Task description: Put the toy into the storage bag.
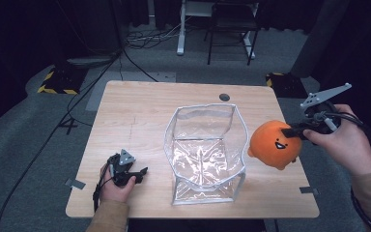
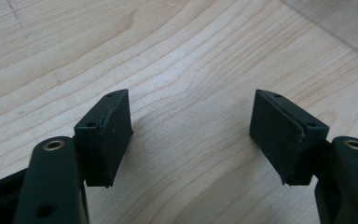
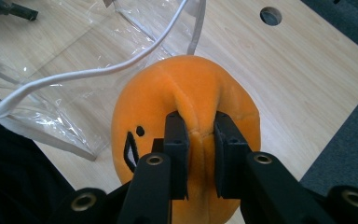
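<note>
A rounded orange plush toy with a stitched black smiling face (image 1: 274, 143) was held clear of the table, just to the right of the bag. A fold of its soft, velvety pile was pinched between the fingers (image 3: 176, 140) of the right gripper (image 1: 290, 131), whose flat black pads were pressed in close around a bunched seam. The gripper was gripped by the right hand (image 1: 340, 140), and a grey three-cornered plate stood above it.

At the near left edge, the left gripper (image 1: 142, 170) was held low over the table by the left hand (image 1: 116, 186). Its fingers (image 2: 107, 135) were spread wide, with nothing between the matt black wedge-shaped pads but bare wood.

In the middle stood an open-topped bag of clear, glossy plastic with white piped edges (image 1: 205, 150), its walls creased and its mouth bent out of square. No writing could be read on it.

The rectangular table of pale wood-grain laminate (image 1: 140, 116) had rounded corners and a dark round cable hole (image 1: 224, 97) near its far edge. Grey carpet (image 1: 29, 125) lay around it, crossed by black cables (image 1: 125, 58). Farther off, yellow-and-black striped blocks (image 1: 58, 83) and the legs of a white desk frame (image 1: 181, 29) were seen against a dark room.
</note>
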{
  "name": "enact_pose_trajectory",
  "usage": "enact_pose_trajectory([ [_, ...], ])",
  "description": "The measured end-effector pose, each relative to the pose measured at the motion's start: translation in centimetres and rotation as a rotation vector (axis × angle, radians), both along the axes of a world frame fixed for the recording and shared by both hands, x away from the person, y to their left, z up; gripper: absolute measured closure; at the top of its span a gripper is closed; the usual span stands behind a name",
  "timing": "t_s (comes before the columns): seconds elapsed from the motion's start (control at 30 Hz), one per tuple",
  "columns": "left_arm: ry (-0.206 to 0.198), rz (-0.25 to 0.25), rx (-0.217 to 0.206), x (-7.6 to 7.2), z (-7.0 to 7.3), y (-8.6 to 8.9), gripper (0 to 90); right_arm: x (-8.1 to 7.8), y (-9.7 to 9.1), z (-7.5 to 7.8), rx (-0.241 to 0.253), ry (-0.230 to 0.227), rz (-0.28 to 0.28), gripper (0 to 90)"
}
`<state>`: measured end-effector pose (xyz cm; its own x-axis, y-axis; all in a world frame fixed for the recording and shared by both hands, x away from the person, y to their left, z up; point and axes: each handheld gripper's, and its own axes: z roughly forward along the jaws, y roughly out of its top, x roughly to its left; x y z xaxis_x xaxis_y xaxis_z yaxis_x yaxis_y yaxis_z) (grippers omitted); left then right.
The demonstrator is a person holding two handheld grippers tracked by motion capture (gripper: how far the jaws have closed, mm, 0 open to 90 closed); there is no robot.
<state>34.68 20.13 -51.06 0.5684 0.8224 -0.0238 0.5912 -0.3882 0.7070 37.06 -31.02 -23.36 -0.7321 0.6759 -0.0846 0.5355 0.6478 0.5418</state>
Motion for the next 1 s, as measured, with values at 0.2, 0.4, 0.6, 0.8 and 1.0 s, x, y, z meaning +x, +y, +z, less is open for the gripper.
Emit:
enact_pose_trajectory([
  [0.2,-0.005,0.003,-0.002,0.0,0.0,0.0,29.8,-0.7,0.3,2.1,-0.013,-0.023,0.008,78.5],
  [0.4,-0.004,0.0,-0.004,0.0,0.0,0.0,30.5,-1.0,0.5,3.9,-0.022,-0.039,0.016,78.5],
  [0.6,-0.006,0.0,-0.003,0.0,0.0,0.0,30.6,-0.9,0.9,5.0,-0.011,-0.05,0.016,78.6],
  [0.8,-0.005,-0.003,-0.003,0.0,0.0,0.0,30.6,-0.9,1.6,6.2,-0.001,-0.064,0.02,78.6],
  [1.0,-0.006,-0.006,-0.002,0.0,0.0,0.0,31.0,-0.7,3.1,7.7,-0.008,-0.088,0.036,78.6],
])
